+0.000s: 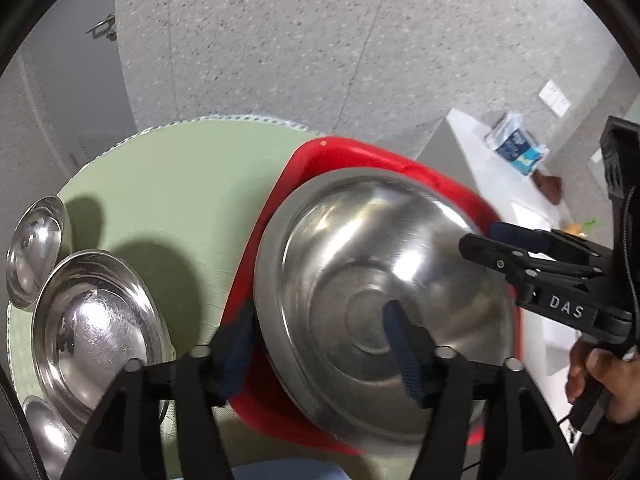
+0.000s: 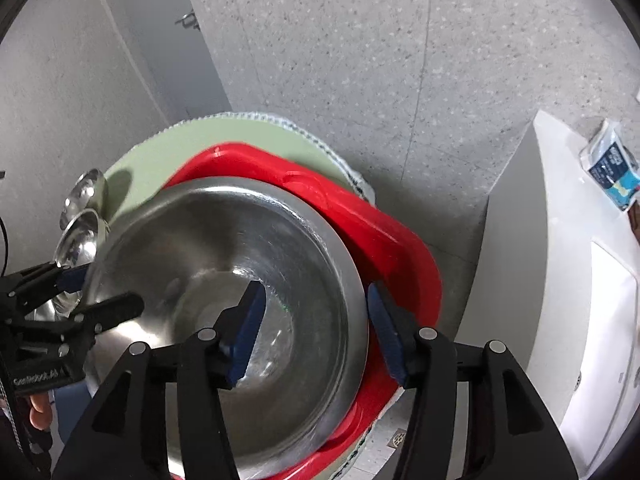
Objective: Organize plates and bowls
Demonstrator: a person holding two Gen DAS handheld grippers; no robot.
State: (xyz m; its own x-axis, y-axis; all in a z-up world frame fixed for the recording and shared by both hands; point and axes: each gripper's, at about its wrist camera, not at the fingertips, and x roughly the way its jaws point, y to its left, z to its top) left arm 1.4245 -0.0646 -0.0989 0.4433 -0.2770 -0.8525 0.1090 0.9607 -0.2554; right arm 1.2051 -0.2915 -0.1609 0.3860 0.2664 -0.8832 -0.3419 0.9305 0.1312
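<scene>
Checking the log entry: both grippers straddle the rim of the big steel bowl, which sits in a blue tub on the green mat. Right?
Not quite: the tub is red, as both wrist views show. The rest holds: left gripper and right gripper straddle the steel bowl's rim over the green mat.

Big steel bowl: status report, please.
Left gripper and right gripper open, each straddling the rim. Big steel bowl sits in red basin. Nothing blocking.

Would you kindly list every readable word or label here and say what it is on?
"DAS": white letters on the black right gripper body.
White label on the black left gripper body: too blurred to read.
Blue-and-white packet on the white counter: print too small to read.
</scene>
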